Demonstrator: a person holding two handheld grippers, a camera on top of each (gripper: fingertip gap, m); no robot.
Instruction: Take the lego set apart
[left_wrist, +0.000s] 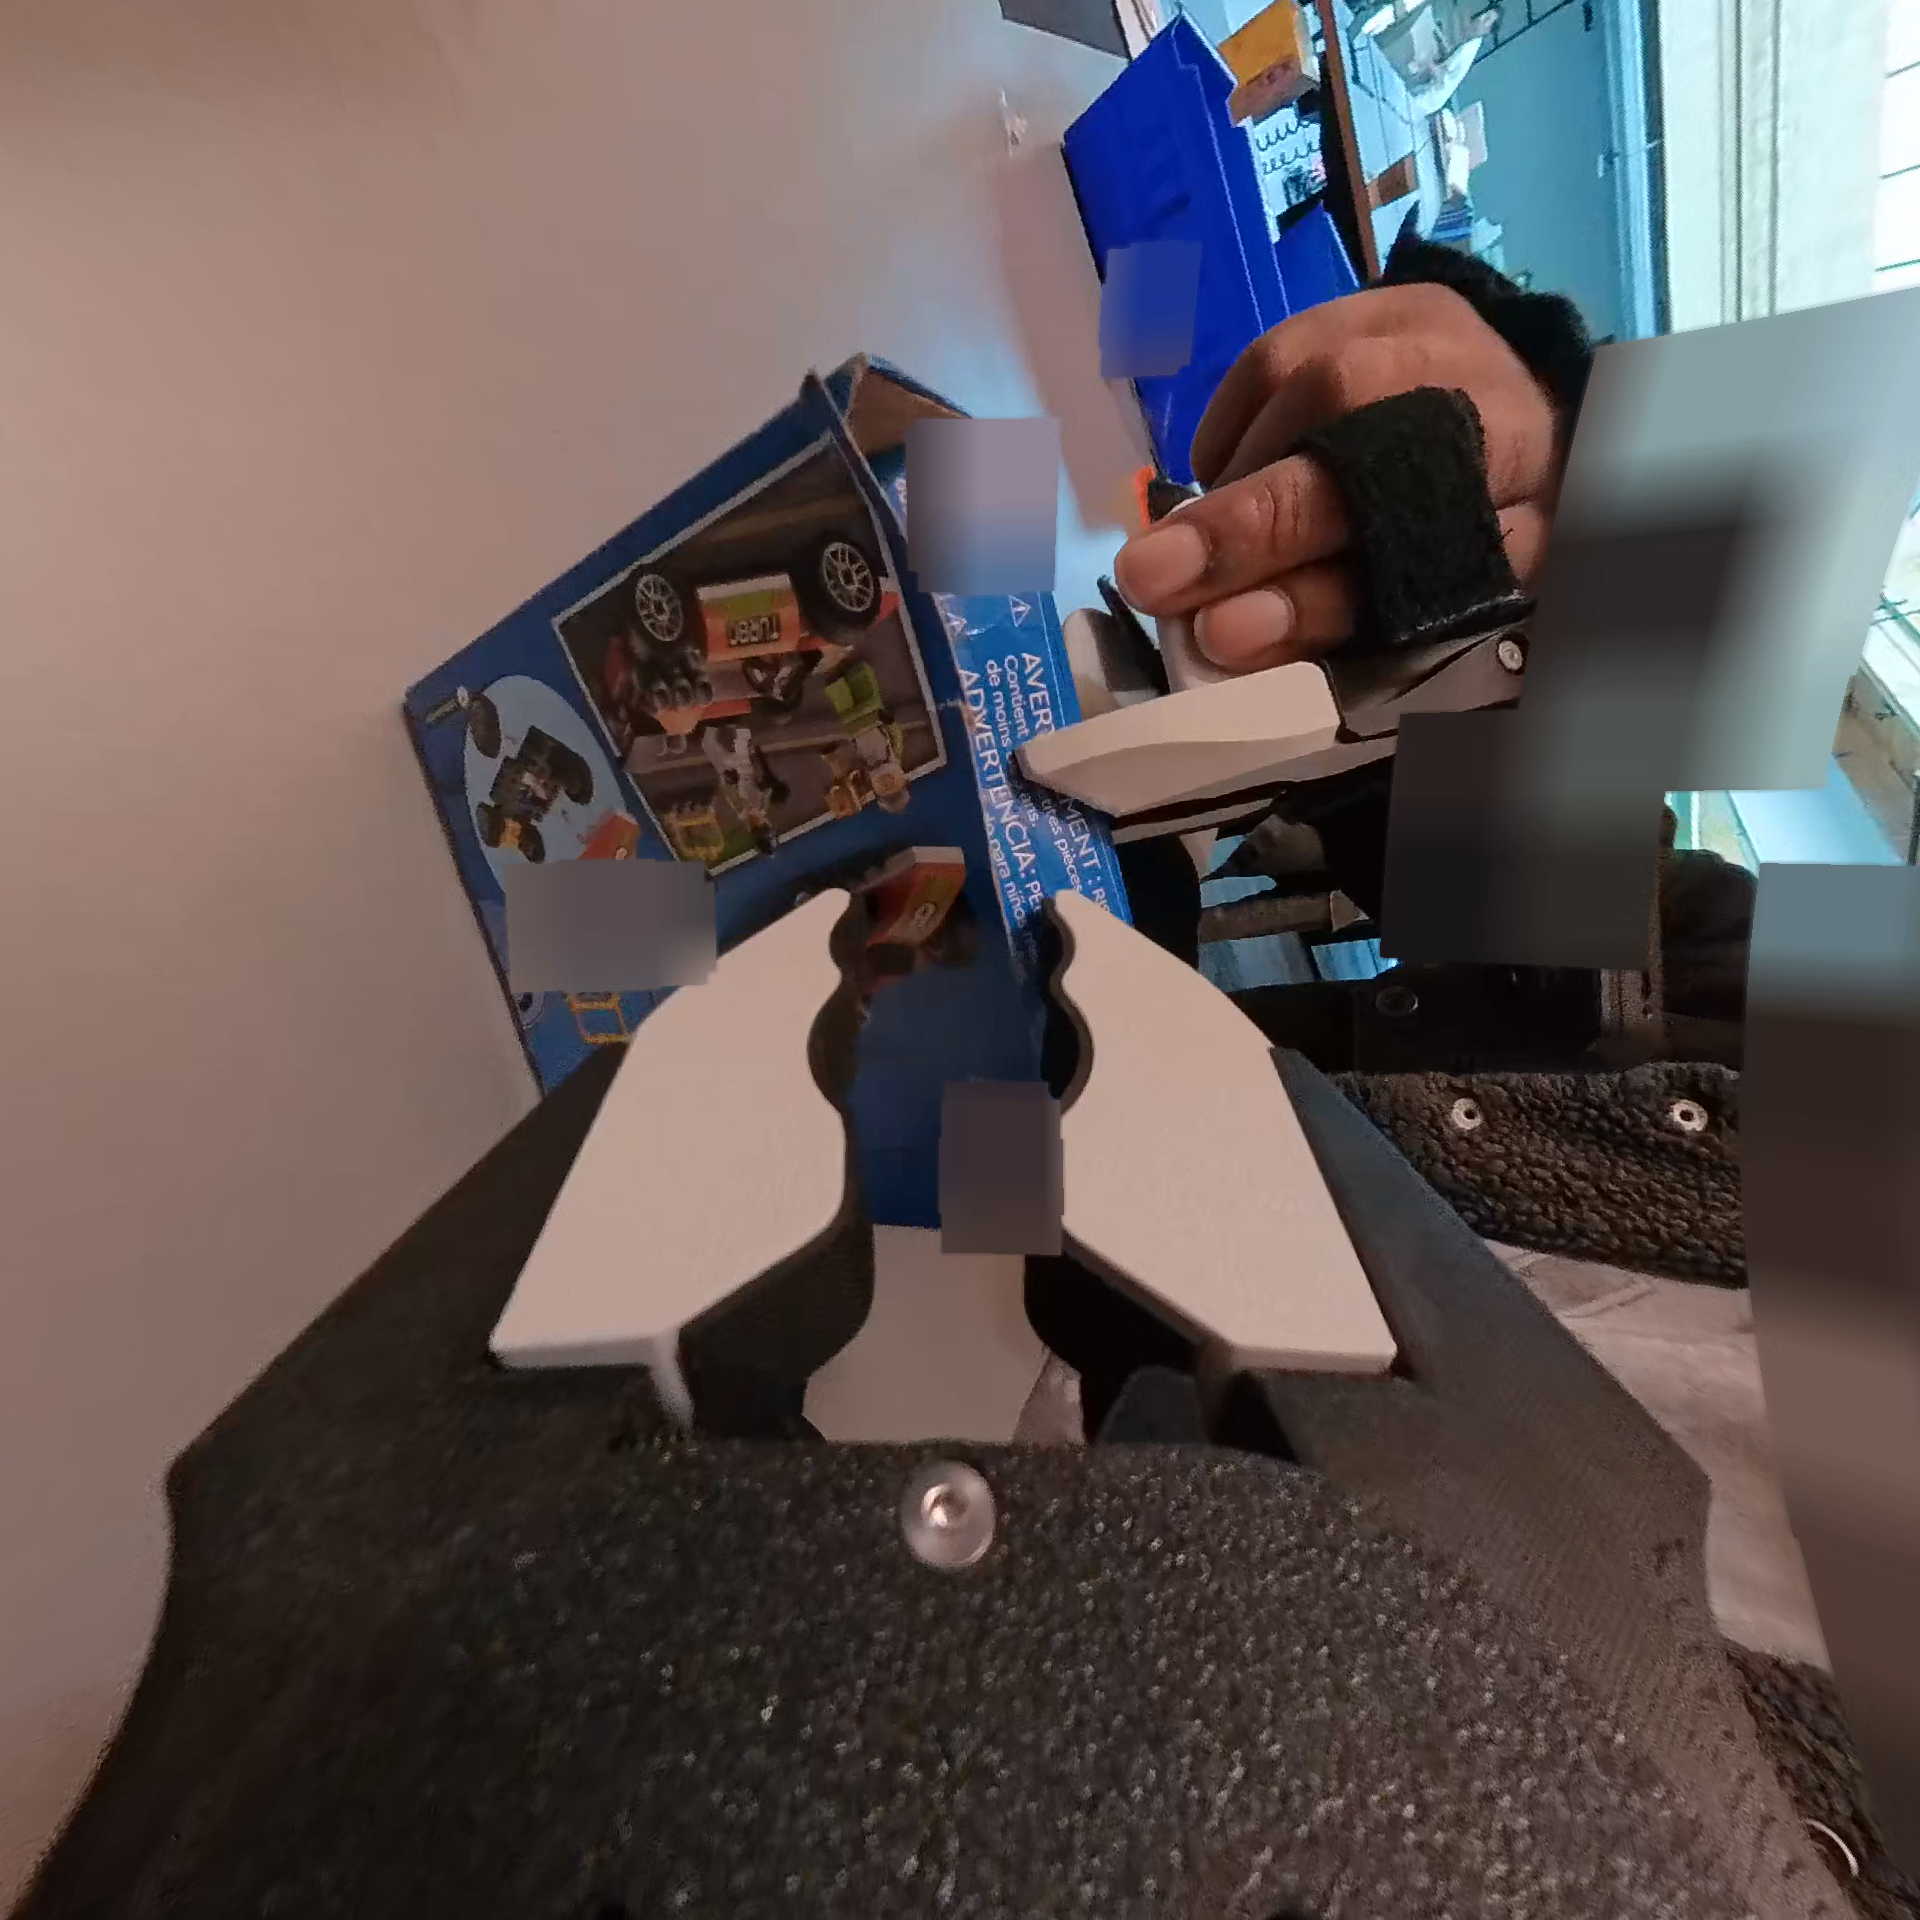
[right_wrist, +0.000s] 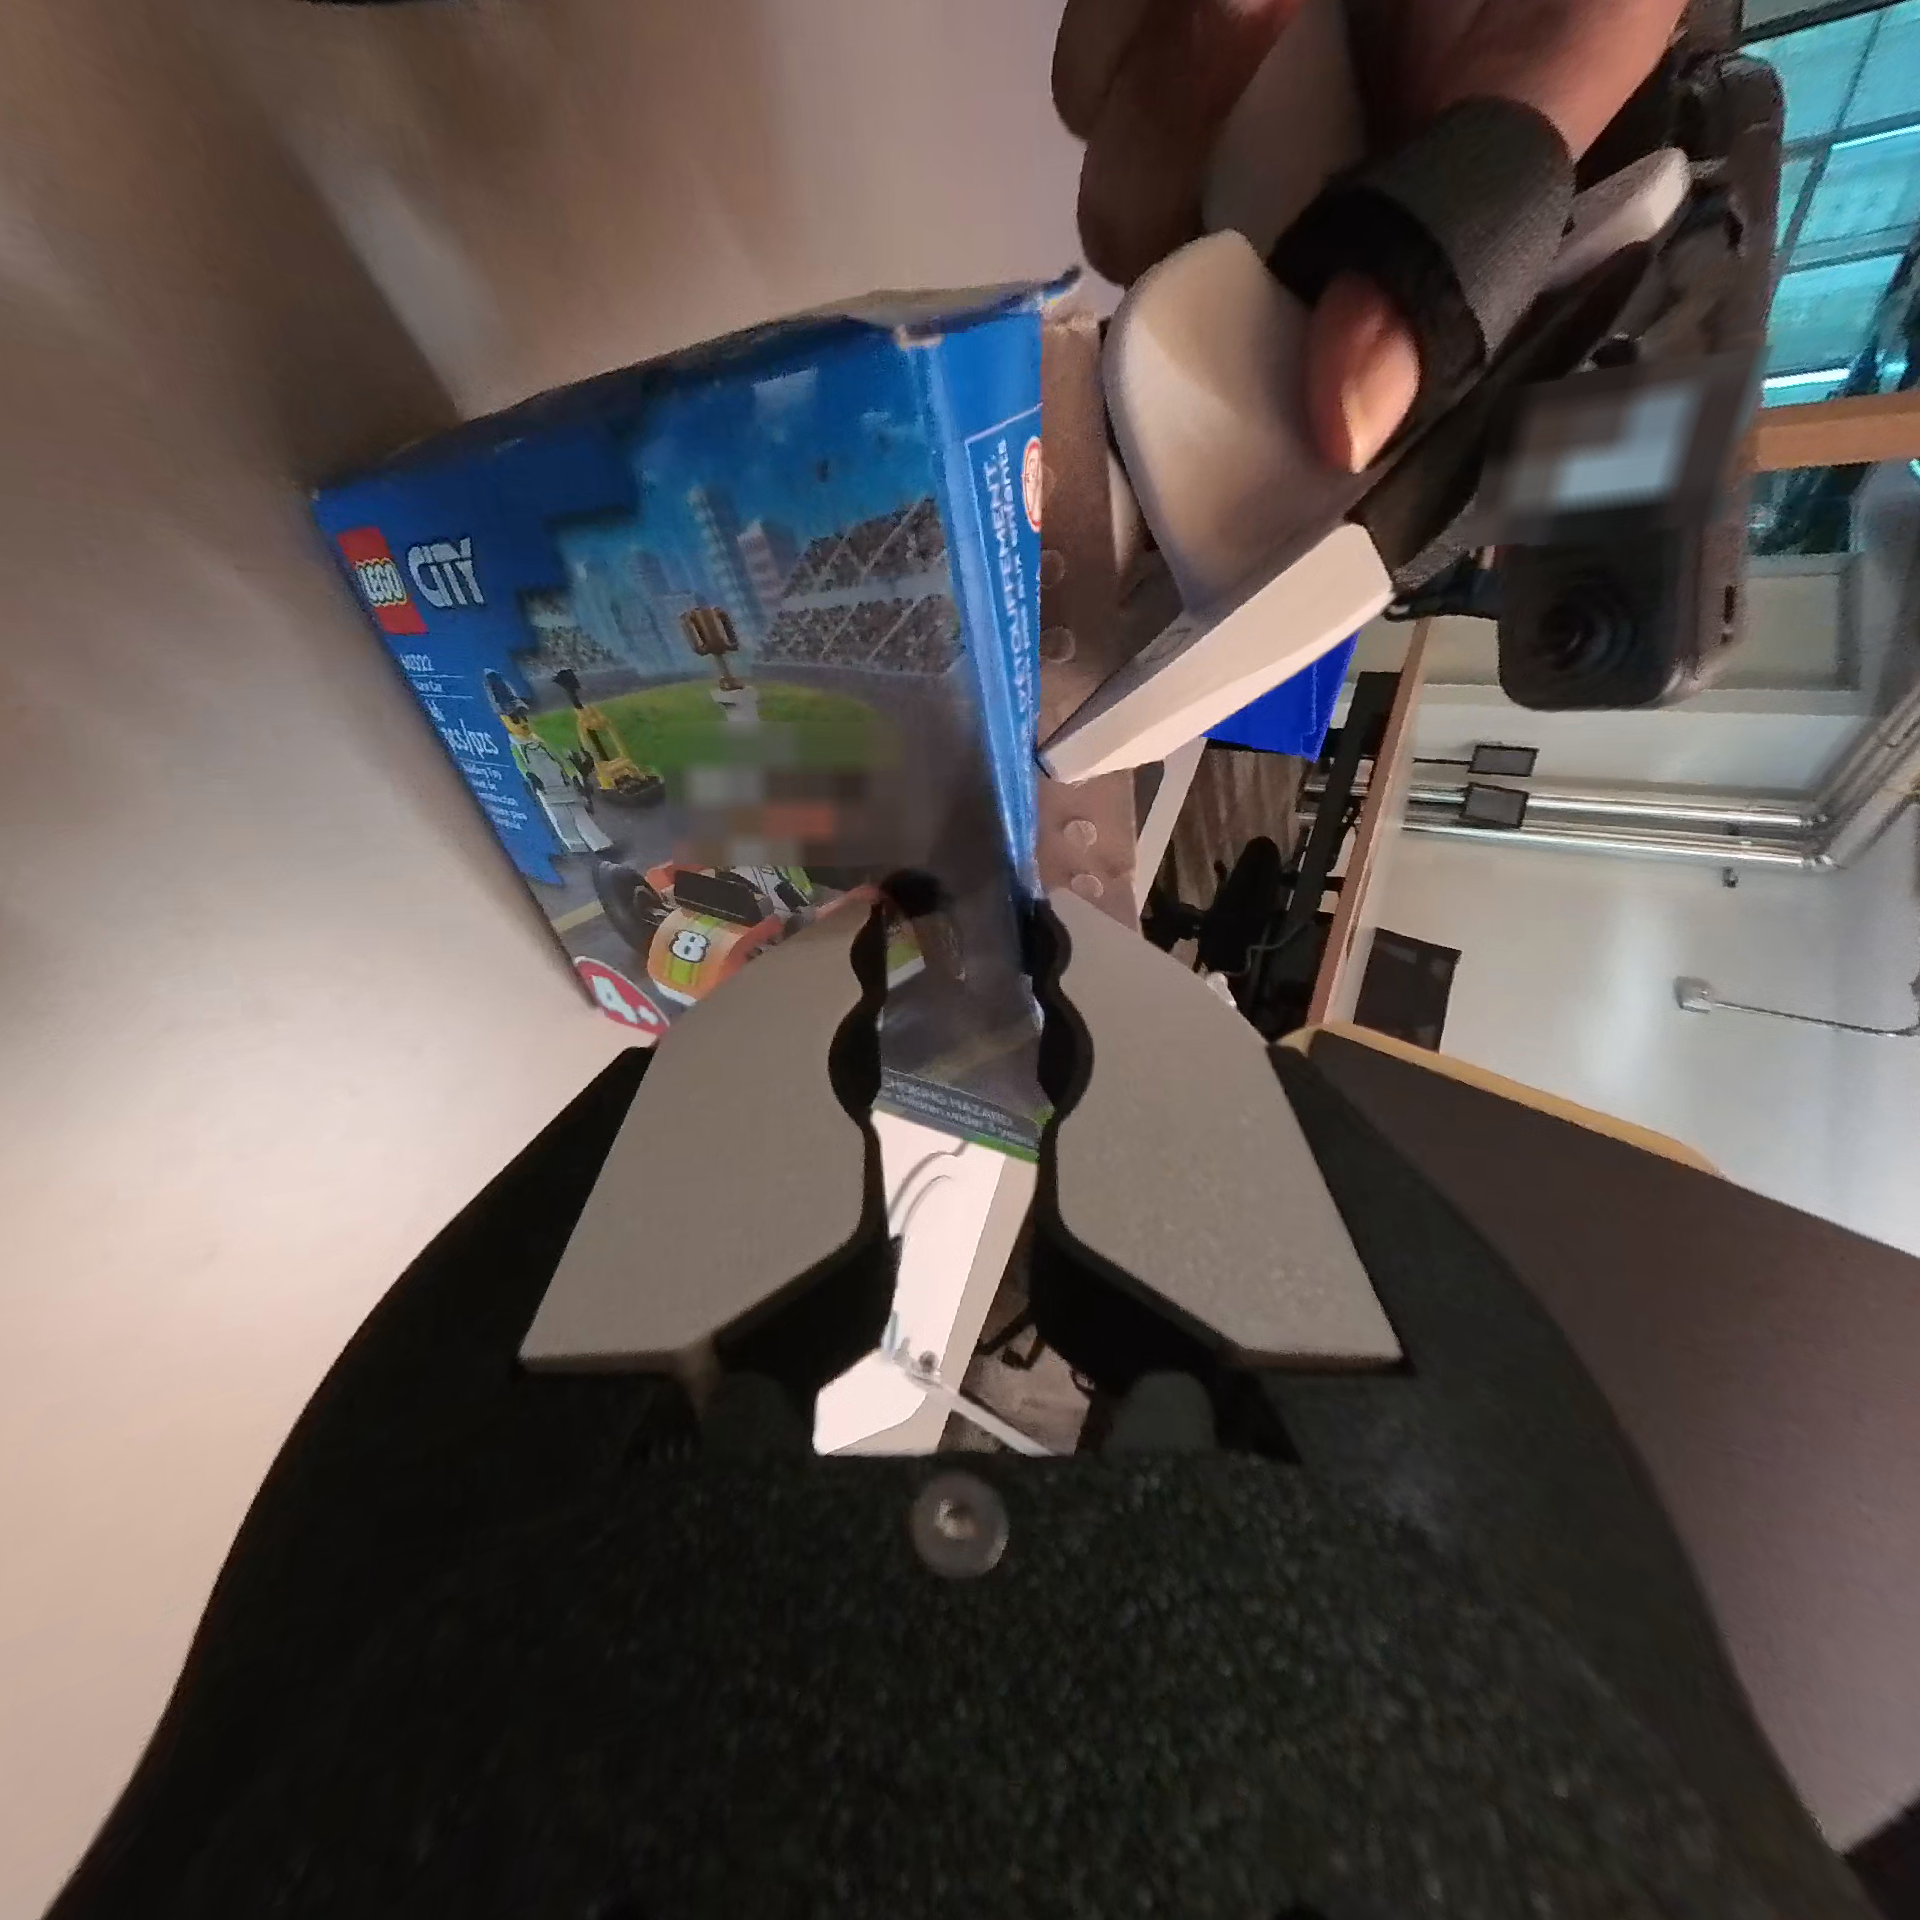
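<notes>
the left hand-held gripper (left_wrist: 948, 914) is holding its two white fingers (left_wrist: 727, 1122) apart, with nothing pinched between them. just past its tips a blue lego box (left_wrist: 727, 707) is standing tilted on the white bench (left_wrist: 260, 520), its back panel facing this camera. a small orange lego piece (left_wrist: 914, 904) is showing in the gap at the fingertips; whether it is a real piece or print on the box, i cannot tell. to the right and farther off, the right hand-held gripper (left_wrist: 1023, 764) is reaching toward the box edge, a hand (left_wrist: 1340, 499) wrapped around it under a black strap (left_wrist: 1423, 520).

in the right wrist view, the right hand-held gripper (right_wrist: 956, 914) is likewise standing spread and empty, the box (right_wrist: 727, 644) just ahead of its tips, front panel toward it. above right, the left hand-held gripper (right_wrist: 1060, 753) is hanging near the box's side edge, held by a hand (right_wrist: 1351, 384).
</notes>
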